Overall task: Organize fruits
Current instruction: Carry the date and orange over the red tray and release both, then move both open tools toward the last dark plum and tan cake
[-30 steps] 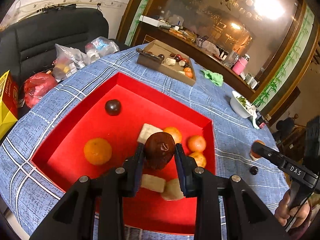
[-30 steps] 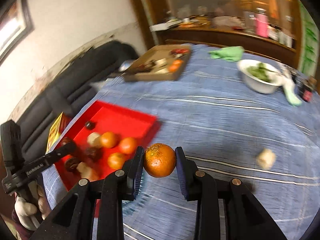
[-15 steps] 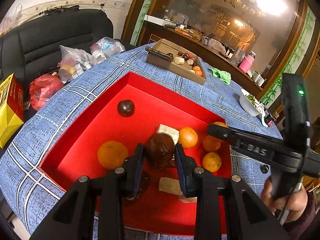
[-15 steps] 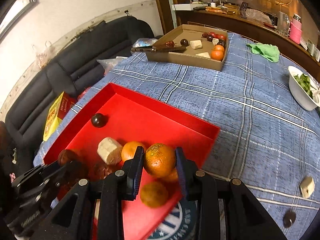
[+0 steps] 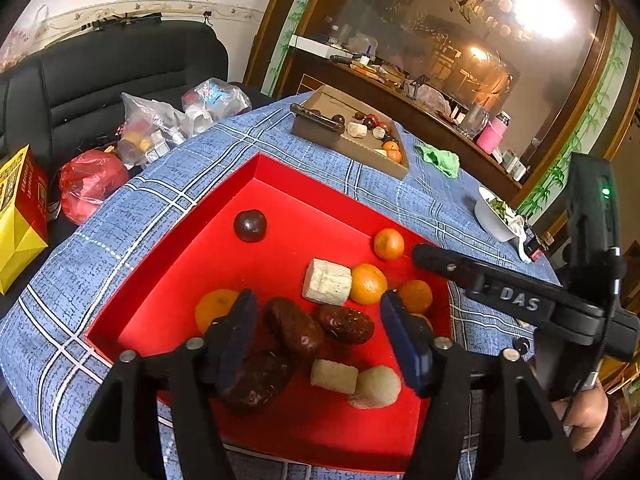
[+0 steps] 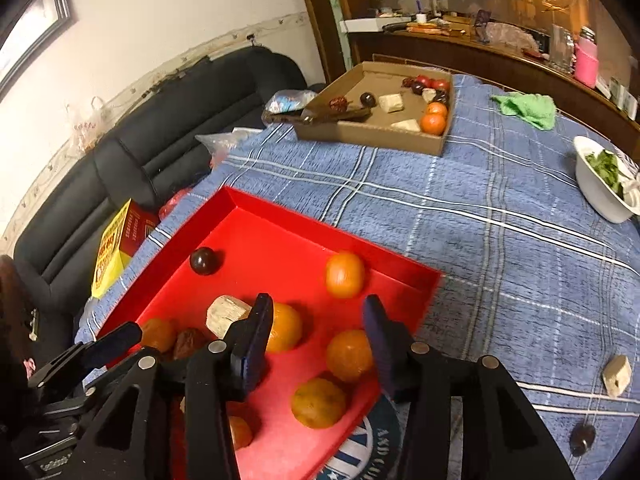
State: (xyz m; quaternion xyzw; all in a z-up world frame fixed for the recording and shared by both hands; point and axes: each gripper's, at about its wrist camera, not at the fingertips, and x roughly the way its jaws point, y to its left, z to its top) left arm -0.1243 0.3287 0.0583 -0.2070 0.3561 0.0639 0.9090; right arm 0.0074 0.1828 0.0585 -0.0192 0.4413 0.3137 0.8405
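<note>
From your left wrist view, your left hand-held gripper (image 5: pixel 316 332) hangs over the near part of the red tray (image 5: pixel 168 264), its jaws opening with nothing clamped. Between and just below its fingers lie two dark wrinkled fruits (image 5: pixel 294 328), loose on the tray floor, with a third dark one under the left finger. Beyond them sit a pale cut chunk (image 5: pixel 327 281), several oranges (image 5: pixel 367 284) and a round dark fruit (image 5: pixel 250 225) farther back. Your right hand-held gripper (image 5: pixel 424 254) reaches in from the right edge, above the tray's right wall. A cardboard box (image 5: pixel 352 148) with more fruit stands at the far side of the table (image 5: pixel 80 248).

From your right wrist view, the right hand-held gripper (image 6: pixel 318 334) is over the tray's near right corner, jaws opening and pressing on nothing. An orange (image 6: pixel 349 355) rests on the tray against the inner side of the right finger; another orange (image 6: pixel 345 274) lies farther off near the tray's far wall. On the blue checked cloth to the right sit a pale chunk (image 6: pixel 617 375) and a small dark fruit (image 6: pixel 582 436), both outside the tray.
</note>
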